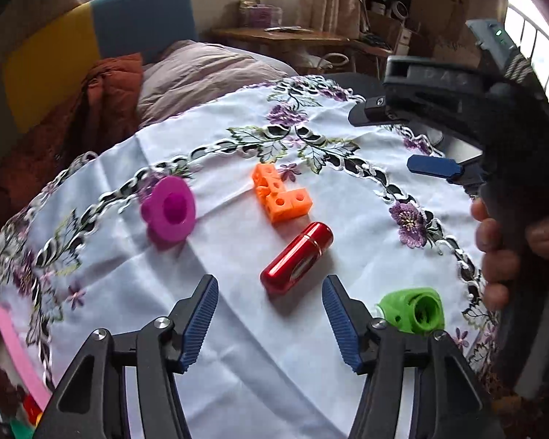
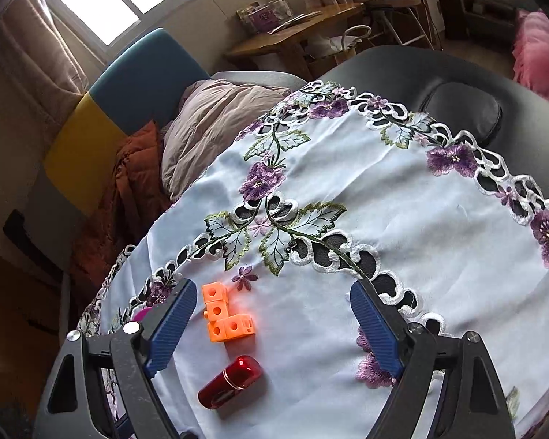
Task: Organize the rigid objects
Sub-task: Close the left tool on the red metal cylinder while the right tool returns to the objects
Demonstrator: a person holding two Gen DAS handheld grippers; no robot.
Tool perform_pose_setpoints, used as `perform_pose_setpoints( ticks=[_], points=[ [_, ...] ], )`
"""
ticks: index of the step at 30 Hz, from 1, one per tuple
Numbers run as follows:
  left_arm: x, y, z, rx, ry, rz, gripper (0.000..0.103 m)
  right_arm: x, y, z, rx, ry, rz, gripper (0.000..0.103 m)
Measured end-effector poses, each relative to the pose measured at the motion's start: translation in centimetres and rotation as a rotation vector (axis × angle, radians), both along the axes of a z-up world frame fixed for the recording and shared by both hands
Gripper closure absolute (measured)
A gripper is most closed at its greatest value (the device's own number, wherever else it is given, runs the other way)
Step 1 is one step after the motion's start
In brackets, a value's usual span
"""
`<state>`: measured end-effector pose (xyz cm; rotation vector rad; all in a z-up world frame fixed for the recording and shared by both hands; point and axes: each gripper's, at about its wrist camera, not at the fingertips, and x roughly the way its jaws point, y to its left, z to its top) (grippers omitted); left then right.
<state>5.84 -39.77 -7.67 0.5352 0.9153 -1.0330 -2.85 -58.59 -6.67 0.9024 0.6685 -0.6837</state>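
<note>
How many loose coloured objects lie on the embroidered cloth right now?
4. The magenta piece lies farthest left, the orange block cluster mid-cloth, the red capsule just nearer the camera, the green piece at right. More may be hidden beyond the frame edges.

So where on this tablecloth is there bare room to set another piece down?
The widest free patch is the plain cloth right of the orange block piece, inside the purple flower border. Another lies near the left claw. Crowded: the middle, with the red capsule, magenta disc and green ring.
</note>
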Motion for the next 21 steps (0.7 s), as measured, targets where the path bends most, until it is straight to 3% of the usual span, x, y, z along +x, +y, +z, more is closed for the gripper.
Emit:
perform_pose_setpoints(
  ticks=[11,13,14,21],
  points=[
    [-0.4,-6.0,-3.9,0.097,-0.031,-0.12,0.045,0.4,-0.1,-0.4,0.03,-0.009,0.016,0.015],
    [0.0,-6.2,-5.0,0.104,0.008,-0.101,0.07,0.3,-0.1,-0.5,0.024,-0.003,0.012,0.015],
    [0.1,-5.8,-4.8,0.073,0.01,-0.082,0.077,0.4,-0.1,-0.5,0.019,0.001,0.013,0.015],
    [1.4,-0.5,-4.6,0.052,0.052,0.079,0.077,0.9,0.1,-0.5,0.003,0.005,0.033,0.015]
  ],
)
